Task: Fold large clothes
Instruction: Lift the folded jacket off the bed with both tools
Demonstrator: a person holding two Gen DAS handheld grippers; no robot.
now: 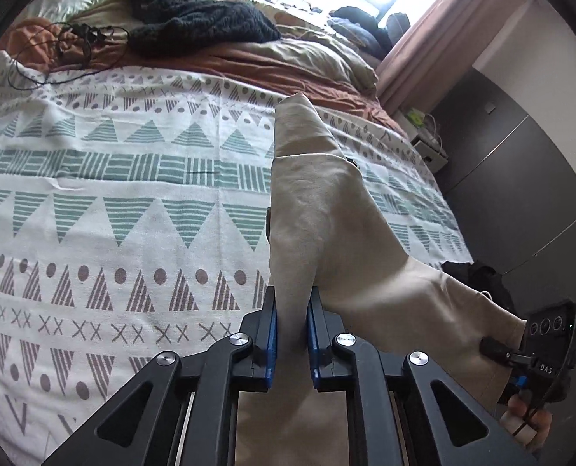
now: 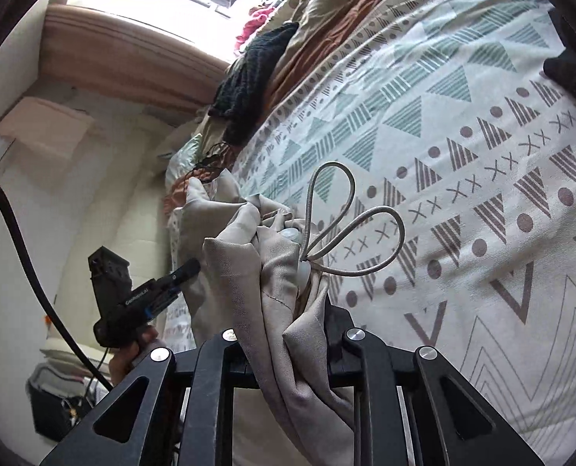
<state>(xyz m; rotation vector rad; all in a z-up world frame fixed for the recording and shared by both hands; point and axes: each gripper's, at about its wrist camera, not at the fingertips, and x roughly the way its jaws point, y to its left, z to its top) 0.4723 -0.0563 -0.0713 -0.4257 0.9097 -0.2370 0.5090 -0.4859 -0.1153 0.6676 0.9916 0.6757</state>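
Beige garment (image 1: 319, 209): thin woven cloth, held up off the bed between both grippers, hanging in soft folds. A drawstring (image 2: 338, 217) with two loops and pale toggles sits at the bunched edge in the right wrist view, so this is probably a waistband or hem; garment type is not certain.

Handling judgement: light, limp, no stiffness; it should drape and crease wherever unsupported. Not slippery-looking, not fragile. Best hold is on seamed or hemmed edges and corners; avoid the cord, which could snag.

Left gripper (image 1: 292, 306): blue pads clamped on a fold of the cloth, which stands up past the tips. Right gripper (image 2: 288, 334): fingertips are buried in bunched fabric; it appears clamped on that edge.

Below: patterned bedspread (image 1: 113, 202), largely bare. Far side: dark knit garment (image 1: 202, 23), black cable (image 1: 51, 58), rumpled duvet (image 1: 307, 58).
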